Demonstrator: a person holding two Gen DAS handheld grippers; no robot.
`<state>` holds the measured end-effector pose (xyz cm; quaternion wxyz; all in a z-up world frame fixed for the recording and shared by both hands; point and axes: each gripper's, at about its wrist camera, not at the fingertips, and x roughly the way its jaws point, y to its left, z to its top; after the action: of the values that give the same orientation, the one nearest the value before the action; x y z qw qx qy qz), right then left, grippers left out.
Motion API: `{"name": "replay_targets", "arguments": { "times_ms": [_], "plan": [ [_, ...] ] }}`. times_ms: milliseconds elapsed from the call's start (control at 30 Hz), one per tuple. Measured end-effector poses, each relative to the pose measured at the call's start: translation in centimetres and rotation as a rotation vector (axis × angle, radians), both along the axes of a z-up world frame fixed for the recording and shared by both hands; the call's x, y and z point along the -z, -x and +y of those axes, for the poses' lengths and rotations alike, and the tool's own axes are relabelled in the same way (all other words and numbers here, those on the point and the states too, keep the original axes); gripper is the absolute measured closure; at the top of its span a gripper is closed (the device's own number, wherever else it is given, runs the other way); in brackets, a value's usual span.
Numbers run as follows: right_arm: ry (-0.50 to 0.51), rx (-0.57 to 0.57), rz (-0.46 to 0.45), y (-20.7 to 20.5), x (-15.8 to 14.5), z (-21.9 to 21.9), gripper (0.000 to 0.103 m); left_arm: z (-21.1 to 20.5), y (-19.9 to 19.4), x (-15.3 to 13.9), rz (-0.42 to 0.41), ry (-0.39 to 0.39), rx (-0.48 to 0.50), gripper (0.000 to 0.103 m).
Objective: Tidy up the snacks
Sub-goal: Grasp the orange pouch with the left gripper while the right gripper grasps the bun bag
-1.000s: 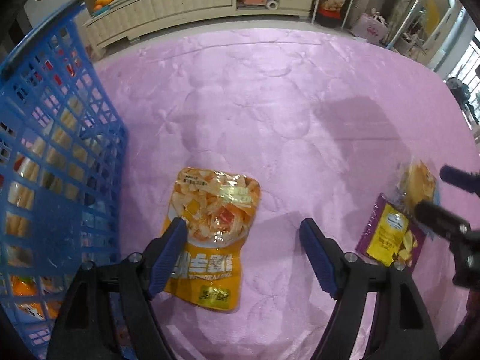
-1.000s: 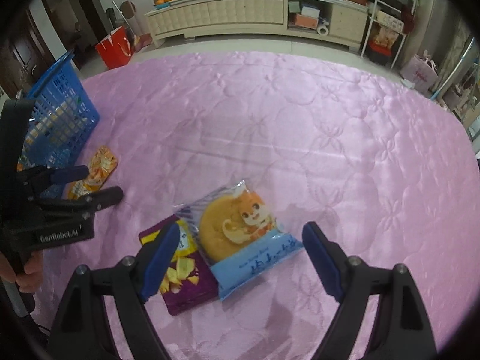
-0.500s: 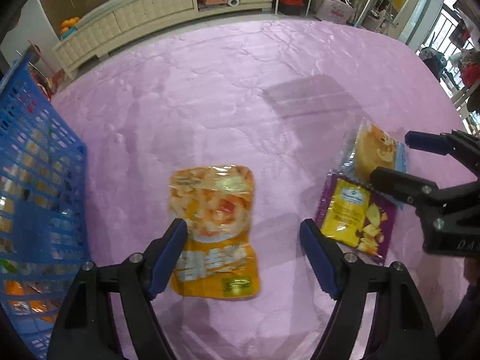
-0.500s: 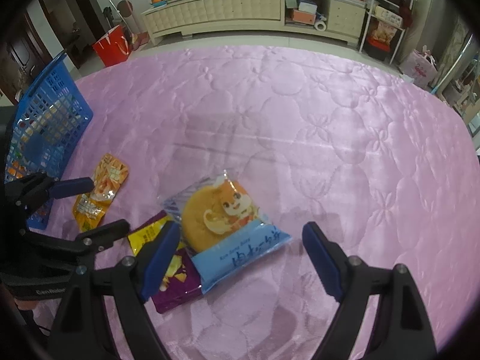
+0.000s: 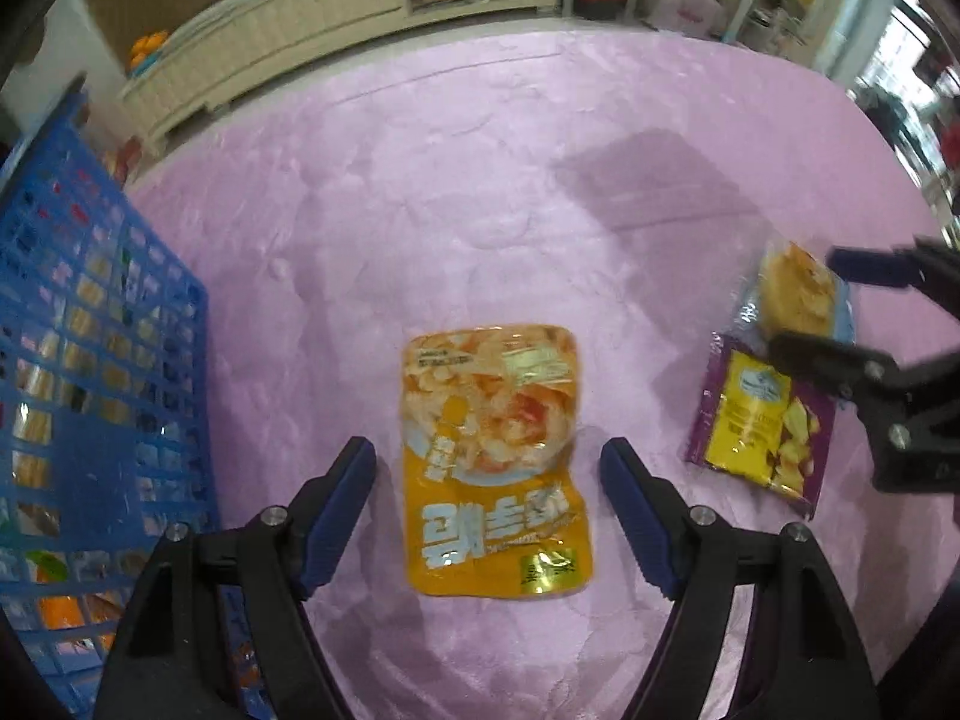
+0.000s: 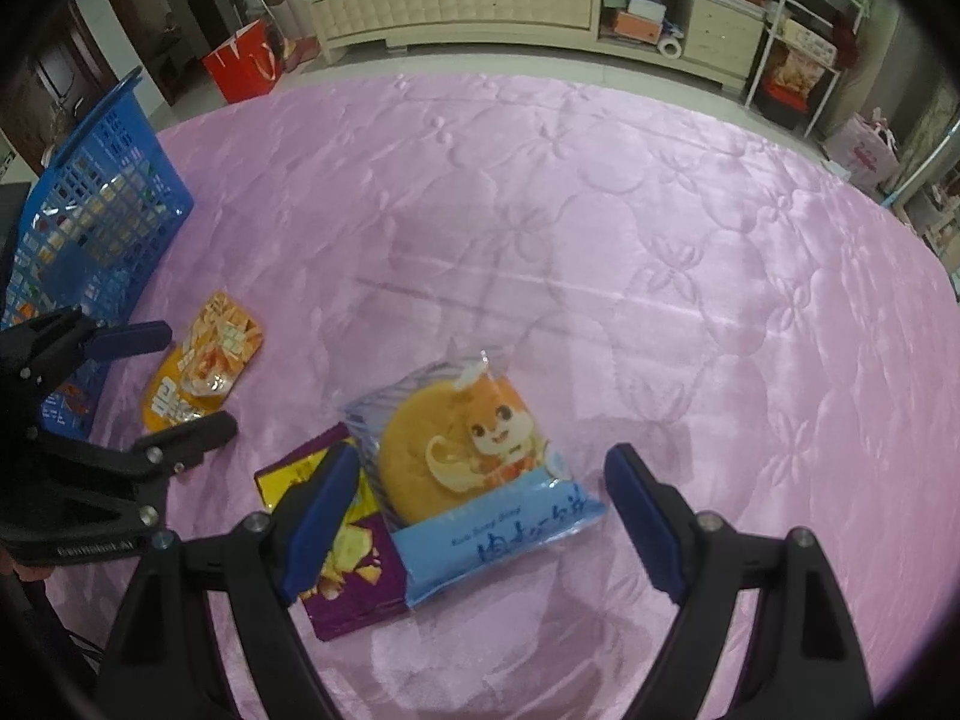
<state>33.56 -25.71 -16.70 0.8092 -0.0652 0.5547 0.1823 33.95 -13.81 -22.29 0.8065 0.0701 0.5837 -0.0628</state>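
An orange snack pouch (image 5: 492, 456) lies flat on the pink quilt, right between the spread fingers of my left gripper (image 5: 487, 468), which hangs open above it. In the right wrist view a blue cake packet (image 6: 474, 474) with a cartoon animal rests partly on a purple chip bag (image 6: 348, 570). My right gripper (image 6: 480, 480) hovers open over both, its left finger above the purple bag. The same orange pouch (image 6: 201, 360) shows at the left there, beside the left gripper (image 6: 174, 384). A blue basket (image 5: 78, 372) holding several snacks stands at the left.
The pink quilted surface (image 6: 660, 240) stretches wide behind and to the right of the packets. Beyond it are a cream low cabinet (image 6: 510, 0), a red bag (image 6: 243, 66) on the floor and a wire shelf (image 6: 804, 48). The right gripper (image 5: 840, 324) shows over the cake packet (image 5: 792, 294).
The left wrist view has rolled and shifted so the orange pouch now lies centred between its fingers and the basket sits further left. The right gripper has barely moved over the cake packet.
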Motion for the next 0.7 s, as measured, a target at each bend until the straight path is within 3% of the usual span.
{"name": "replay_targets", "arguments": {
  "times_ms": [67, 167, 300, 367, 433, 500, 700],
  "plan": [
    [-0.005, -0.001, 0.004, -0.1, 0.1, 0.0, 0.016, 1.0, 0.0, -0.3, -0.002, -0.011, -0.038, 0.027],
    [-0.012, -0.007, 0.018, -0.5, 0.5, -0.1, 0.016, 2.1, -0.1, -0.2, 0.01, 0.048, -0.068, 0.026],
    [-0.048, 0.006, 0.041, -0.9, 0.6, -0.7, 0.016, 2.1, 0.6, -0.4, 0.002, 0.049, -0.063, 0.026],
    [-0.055, 0.006, 0.042, -0.9, 0.6, -0.7, 0.016, 2.2, 1.3, -0.5, -0.004, 0.055, -0.054, 0.034],
    [-0.049, 0.002, 0.041, -1.0, 0.6, -0.6, 0.016, 2.1, 1.0, -0.4, -0.014, 0.063, -0.02, 0.052],
    [-0.042, -0.004, 0.037, -0.9, 0.7, -0.5, 0.016, 1.5, 2.0, -0.3, -0.011, 0.068, 0.004, 0.059],
    [-0.011, -0.039, 0.025, -0.4, 0.8, 0.4, 0.016, 1.2, 2.5, -0.2, -0.006, 0.065, 0.004, 0.063]
  ]
}}
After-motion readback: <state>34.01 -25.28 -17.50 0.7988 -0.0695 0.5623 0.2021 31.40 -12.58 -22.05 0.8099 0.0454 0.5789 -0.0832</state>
